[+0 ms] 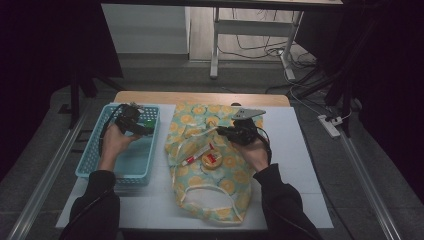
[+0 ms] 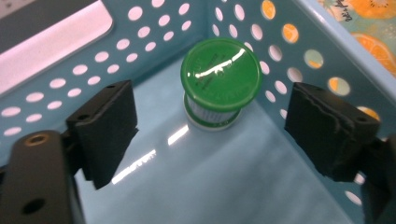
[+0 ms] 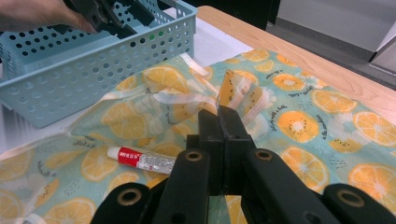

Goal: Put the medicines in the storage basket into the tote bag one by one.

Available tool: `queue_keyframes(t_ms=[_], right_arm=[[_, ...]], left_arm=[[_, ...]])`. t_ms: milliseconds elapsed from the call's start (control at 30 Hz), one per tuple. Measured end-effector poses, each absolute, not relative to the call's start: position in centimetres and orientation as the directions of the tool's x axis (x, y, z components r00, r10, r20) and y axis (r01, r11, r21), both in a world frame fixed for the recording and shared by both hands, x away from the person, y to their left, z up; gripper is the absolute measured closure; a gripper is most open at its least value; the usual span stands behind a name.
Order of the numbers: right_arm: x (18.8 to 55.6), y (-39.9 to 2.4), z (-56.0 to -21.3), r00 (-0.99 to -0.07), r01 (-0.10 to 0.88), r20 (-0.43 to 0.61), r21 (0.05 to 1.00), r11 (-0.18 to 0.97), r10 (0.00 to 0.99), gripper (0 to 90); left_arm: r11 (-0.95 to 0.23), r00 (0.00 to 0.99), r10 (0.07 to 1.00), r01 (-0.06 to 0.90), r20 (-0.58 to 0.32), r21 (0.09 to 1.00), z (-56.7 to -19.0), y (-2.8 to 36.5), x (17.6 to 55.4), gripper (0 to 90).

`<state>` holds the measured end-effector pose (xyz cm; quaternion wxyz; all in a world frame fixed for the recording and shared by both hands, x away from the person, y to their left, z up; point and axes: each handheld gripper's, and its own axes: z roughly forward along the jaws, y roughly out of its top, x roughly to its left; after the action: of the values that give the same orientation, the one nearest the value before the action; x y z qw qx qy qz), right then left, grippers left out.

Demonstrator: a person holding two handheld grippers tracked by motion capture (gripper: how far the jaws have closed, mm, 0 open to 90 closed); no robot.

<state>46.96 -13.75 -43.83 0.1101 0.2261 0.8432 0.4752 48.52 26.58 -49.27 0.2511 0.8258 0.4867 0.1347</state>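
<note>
the left gripper (image 2: 210, 140) is reaching down into the light-blue perforated basket (image 1: 95, 155) at the left of the tabletop (image 1: 300, 165), w/ its jaws standing wide apart and nothing gripped. a small green-capped jar (image 2: 219, 81) is sitting upright on the basket floor near the far corner, just ahead of the jaws and btwn their lines, not touching either pad. in the high view the person's left hand (image 1: 112, 142) is holding that gripper over the basket's far end.

the right gripper (image 3: 219, 121) is sitting over the orange-slice print fabric bag (image 1: 220, 185) spread mid-tabletop beside the basket. its jaws are pressed together, pinching a raised fold of the bag's cloth, w/ a pale strap (image 3: 182, 98) running just beside the pinch. the person's right hand (image 1: 257, 152) is holding it.

on the bag, a small tube w/ a red end (image 3: 140, 158) is lying flat near the right gripper, and a round red-and-yellow tin (image 1: 211, 160) is lying just beside the tube in the high view.
</note>
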Motion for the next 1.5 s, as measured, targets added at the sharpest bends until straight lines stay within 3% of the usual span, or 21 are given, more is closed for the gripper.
queue_keyframes(t_ms=[533,967,1500], right_arm=[[46.9,-13.8,-43.8,-0.874,0.274,0.028,0.852,0.445,0.485,90.0],[46.9,-13.9,-43.7,-0.874,0.271,0.026,0.855,0.442,0.485,90.0],[46.9,-13.8,-43.8,-0.874,0.272,0.028,0.855,0.441,0.486,90.0]], left_arm=[[-0.433,0.545,0.838,0.703,-0.036,0.564,-49.3,26.0,49.1,50.4],[-0.364,0.483,0.872,0.743,-0.074,0.562,-48.9,27.0,48.8,52.0],[-0.301,0.460,0.881,0.727,-0.112,0.617,-46.5,28.6,46.7,52.0]])
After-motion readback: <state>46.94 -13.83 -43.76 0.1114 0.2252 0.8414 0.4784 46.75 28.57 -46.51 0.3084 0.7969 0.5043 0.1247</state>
